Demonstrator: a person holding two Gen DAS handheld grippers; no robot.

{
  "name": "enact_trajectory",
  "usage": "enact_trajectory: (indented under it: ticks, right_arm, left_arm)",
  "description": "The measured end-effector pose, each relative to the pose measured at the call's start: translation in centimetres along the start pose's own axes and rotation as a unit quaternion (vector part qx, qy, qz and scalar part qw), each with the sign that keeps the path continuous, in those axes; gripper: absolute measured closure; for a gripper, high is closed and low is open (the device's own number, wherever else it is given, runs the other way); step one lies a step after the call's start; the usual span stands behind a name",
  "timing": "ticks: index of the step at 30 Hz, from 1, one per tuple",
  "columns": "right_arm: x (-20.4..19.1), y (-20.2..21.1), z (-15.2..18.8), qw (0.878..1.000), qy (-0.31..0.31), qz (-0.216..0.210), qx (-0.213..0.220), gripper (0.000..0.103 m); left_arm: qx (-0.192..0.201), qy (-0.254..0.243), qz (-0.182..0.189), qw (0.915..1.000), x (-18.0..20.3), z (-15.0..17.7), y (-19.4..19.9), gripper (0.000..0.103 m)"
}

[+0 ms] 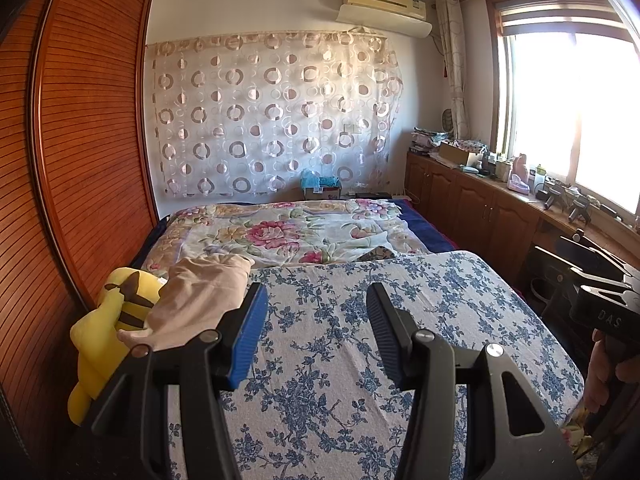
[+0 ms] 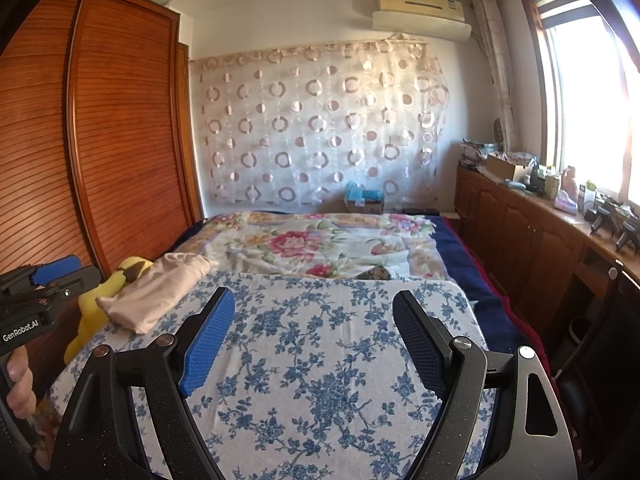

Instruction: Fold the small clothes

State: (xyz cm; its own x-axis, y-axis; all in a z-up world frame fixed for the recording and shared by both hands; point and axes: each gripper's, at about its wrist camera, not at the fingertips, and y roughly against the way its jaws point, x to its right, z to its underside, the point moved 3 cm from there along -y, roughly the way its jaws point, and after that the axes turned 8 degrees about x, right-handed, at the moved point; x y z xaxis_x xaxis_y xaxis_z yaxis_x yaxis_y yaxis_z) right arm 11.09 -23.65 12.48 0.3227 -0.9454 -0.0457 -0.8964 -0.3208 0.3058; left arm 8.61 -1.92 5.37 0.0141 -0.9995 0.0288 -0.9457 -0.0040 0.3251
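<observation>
Sunlit bedroom, blue-flowered white cloth-covered board (image 2: 320,340) bare, both the left gripper (image 1: 316,320) and right gripper (image 2: 312,332) gaping wide and empty, while the crumpled beige garment (image 2: 156,292) waits at its far-left corner against a yellow plush toy (image 2: 96,308): pinch one edge, drag it centre.

A white cloth printed with blue flower sprays (image 2: 320,360) covers the near surface. On its far left corner lies a plain beige garment (image 2: 156,296), against a yellow plush toy with brown stripes (image 1: 108,320). Behind, a cream bedspread (image 1: 288,232) carries pink and red blooms over a navy blanket (image 2: 472,280). The sheer wall curtain (image 1: 272,112) shows brownish rings. The wardrobe (image 1: 88,140) is reddish-brown wood. Both grippers' pads (image 2: 208,340) are blue.
</observation>
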Motion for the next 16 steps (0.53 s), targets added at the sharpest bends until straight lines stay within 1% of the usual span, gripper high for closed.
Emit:
enact_trajectory:
  ticks: [16]
  right_arm:
    - [-0.18, 0.05, 0.02, 1.000, 0.001, 0.001, 0.001, 0.020]
  left_arm:
    - [0.001, 0.000, 0.001, 1.0000, -0.07, -0.29, 0.19, 0.052]
